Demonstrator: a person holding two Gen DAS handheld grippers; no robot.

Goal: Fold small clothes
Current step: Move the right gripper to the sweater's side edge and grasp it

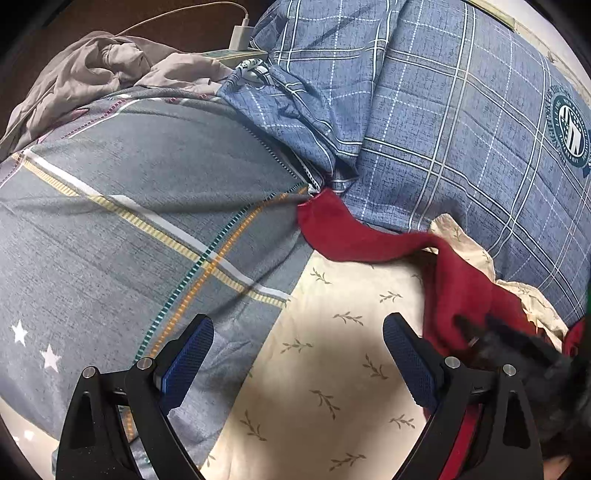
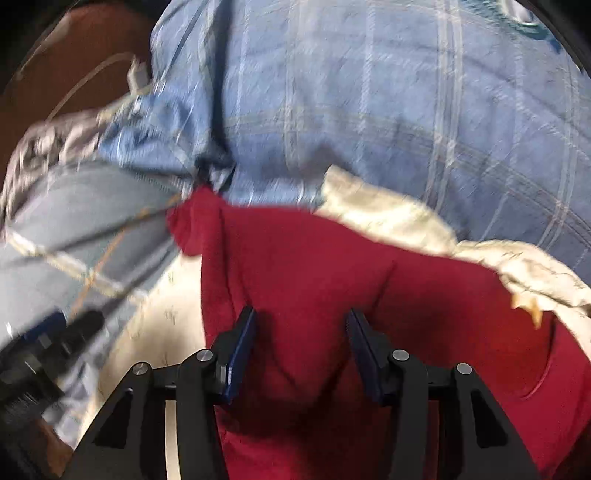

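A dark red small garment (image 1: 454,280) lies on the cream leaf-print sheet (image 1: 332,369), one sleeve reaching up toward the blue quilt. My left gripper (image 1: 297,347) is open and empty over the sheet, just left of the garment. In the right wrist view, blurred by motion, my right gripper (image 2: 301,332) is open directly above the red garment (image 2: 314,266), its fingers apart over the cloth. The right gripper shows as a dark blur in the left wrist view (image 1: 517,350). The left gripper shows blurred in the right wrist view (image 2: 55,339).
A grey plaid duvet with stars (image 1: 129,221) covers the left. A blue plaid quilt with a round emblem (image 1: 461,110) fills the back right. A grey crumpled cloth (image 1: 92,77) and a white charger with cable (image 1: 240,35) lie at the back left.
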